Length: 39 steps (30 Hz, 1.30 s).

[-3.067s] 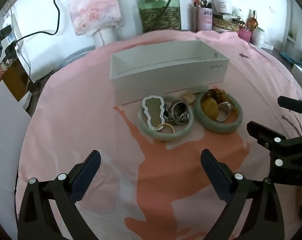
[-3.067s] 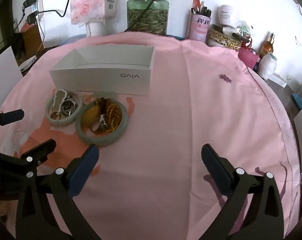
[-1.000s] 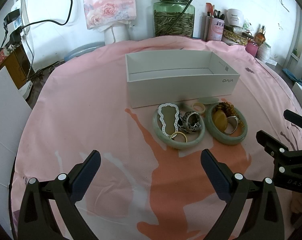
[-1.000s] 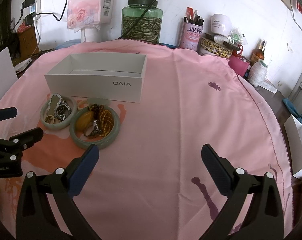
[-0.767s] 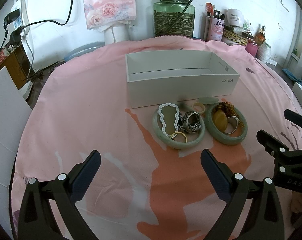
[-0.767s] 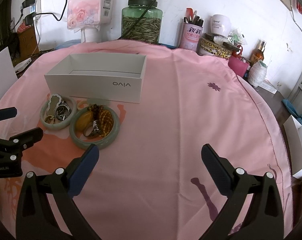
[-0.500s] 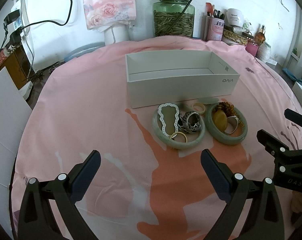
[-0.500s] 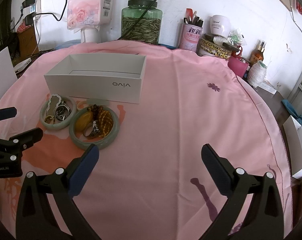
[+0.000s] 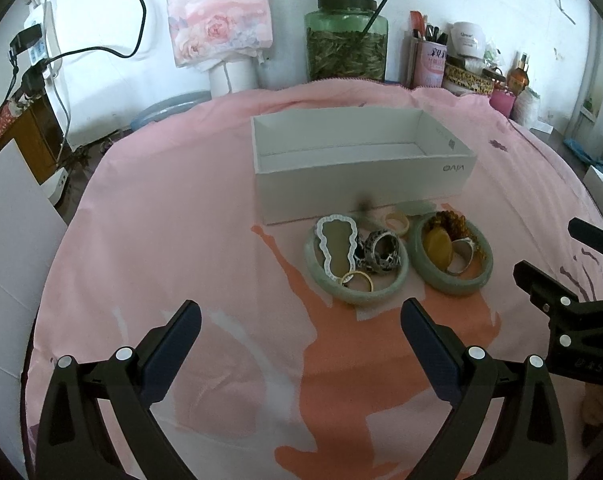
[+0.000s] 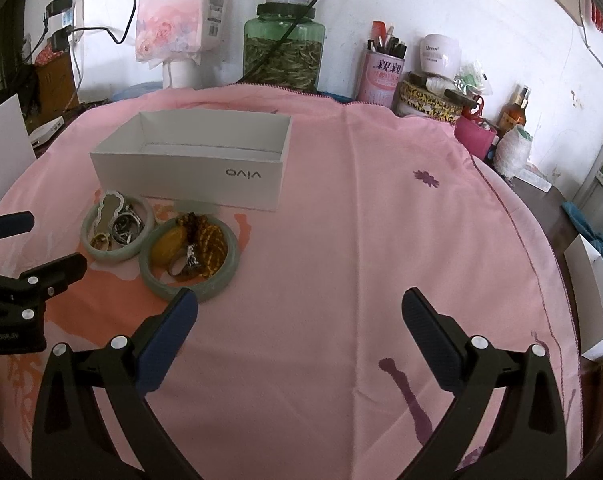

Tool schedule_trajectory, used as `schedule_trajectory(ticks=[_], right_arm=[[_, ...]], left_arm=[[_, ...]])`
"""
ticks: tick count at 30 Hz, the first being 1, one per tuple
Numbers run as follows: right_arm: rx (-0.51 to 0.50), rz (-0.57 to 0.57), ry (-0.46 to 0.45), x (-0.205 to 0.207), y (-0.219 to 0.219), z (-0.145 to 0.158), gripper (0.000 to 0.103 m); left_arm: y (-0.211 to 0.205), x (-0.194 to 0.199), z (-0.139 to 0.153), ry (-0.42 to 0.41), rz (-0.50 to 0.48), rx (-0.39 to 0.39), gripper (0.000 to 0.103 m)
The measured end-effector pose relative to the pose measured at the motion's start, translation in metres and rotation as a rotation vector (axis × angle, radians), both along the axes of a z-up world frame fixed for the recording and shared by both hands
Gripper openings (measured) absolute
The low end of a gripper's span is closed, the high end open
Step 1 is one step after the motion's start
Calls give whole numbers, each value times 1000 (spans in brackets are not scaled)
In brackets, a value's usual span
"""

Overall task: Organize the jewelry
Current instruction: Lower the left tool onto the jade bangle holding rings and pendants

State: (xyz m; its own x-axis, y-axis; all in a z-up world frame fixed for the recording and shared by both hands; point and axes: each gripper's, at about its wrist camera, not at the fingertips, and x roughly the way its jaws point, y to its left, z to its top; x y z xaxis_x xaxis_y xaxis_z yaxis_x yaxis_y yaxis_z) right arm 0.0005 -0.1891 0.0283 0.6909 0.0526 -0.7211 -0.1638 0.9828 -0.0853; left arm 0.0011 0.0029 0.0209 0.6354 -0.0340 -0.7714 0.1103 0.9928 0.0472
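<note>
Left hand-held gripper (image 9: 300,322) spread wide, holding nothing; right hand-held gripper (image 10: 299,311) likewise. Ahead of both: two jade bangles (image 9: 356,264) ringing small jewelry, before white box (image 9: 361,168).

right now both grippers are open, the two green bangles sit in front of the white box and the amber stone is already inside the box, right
Not quite. The left wrist view shows the white box holding nothing; the amber stone lies inside the right-hand green bangle. The left gripper and right gripper are open, and both bangles sit before the box.
</note>
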Motion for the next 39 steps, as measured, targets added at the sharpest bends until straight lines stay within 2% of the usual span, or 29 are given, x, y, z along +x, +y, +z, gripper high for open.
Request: schedule_trajectory(ticks=[12,20,25,28,30,36,39], right_arm=[[44,-2,-24,-1,-5,7,97],[71,-18,-21,1,-11,8,97],[89,-22,-12,3,-16,7,97],[97,-23,-1,5,-16,5,97],[94,-22,3,6,-15,3,97],[43,-17,-35,4,-7,3,97],[12,5,-36,5,-1,0,97]], left_arm=[[-6,-1,3,-35,-34,-15,98],[-23,28,-13,58,-84,6,98],[-15,50,-24,112,-54,-62,97],[-9,49,-23,112,-54,-91,97],[-10,47,-23,107,-59,-82,97],[-7,45,-21,97,-56,-85,87],[-6,43,-18,88,-60,-96,75]])
